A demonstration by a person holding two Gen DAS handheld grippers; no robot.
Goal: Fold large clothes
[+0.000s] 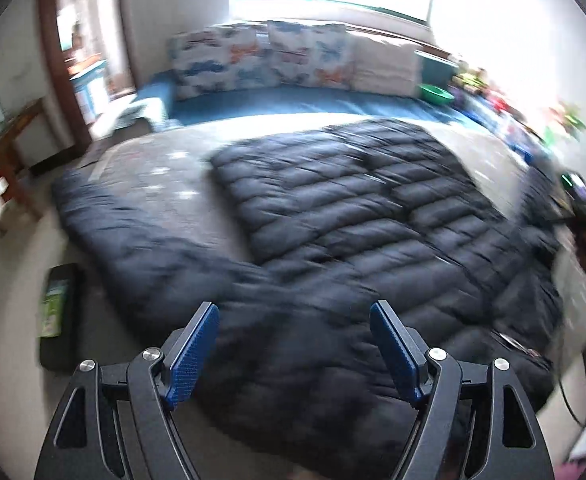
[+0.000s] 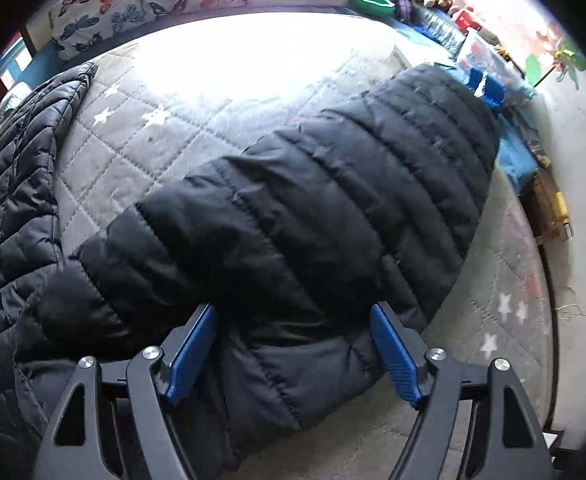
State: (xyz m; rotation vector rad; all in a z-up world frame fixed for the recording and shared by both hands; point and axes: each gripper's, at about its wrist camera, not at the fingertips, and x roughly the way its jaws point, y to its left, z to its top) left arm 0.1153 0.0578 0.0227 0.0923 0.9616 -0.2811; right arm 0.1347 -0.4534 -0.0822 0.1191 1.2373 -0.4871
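A large black quilted puffer jacket [image 1: 353,216] lies spread on a grey quilted bed cover [image 1: 161,184], one sleeve reaching out to the left. My left gripper [image 1: 293,348] is open above the jacket's near edge and holds nothing; this view is blurred. In the right wrist view the jacket's other sleeve [image 2: 313,200] stretches away toward the far right. My right gripper [image 2: 293,344] is open, with the blue fingers [image 2: 191,354] on either side of the sleeve's near end. The jacket body [image 2: 9,200] lies at the left.
Butterfly-print cushions [image 1: 253,58] and a cream cushion [image 1: 385,64] line the back of the bed. A green bowl [image 2: 373,2], toys and boxes stand at the far right. A dark flat object with a green label [image 1: 57,312] lies on the floor at the left. A wooden doorway [image 1: 65,60] is far left.
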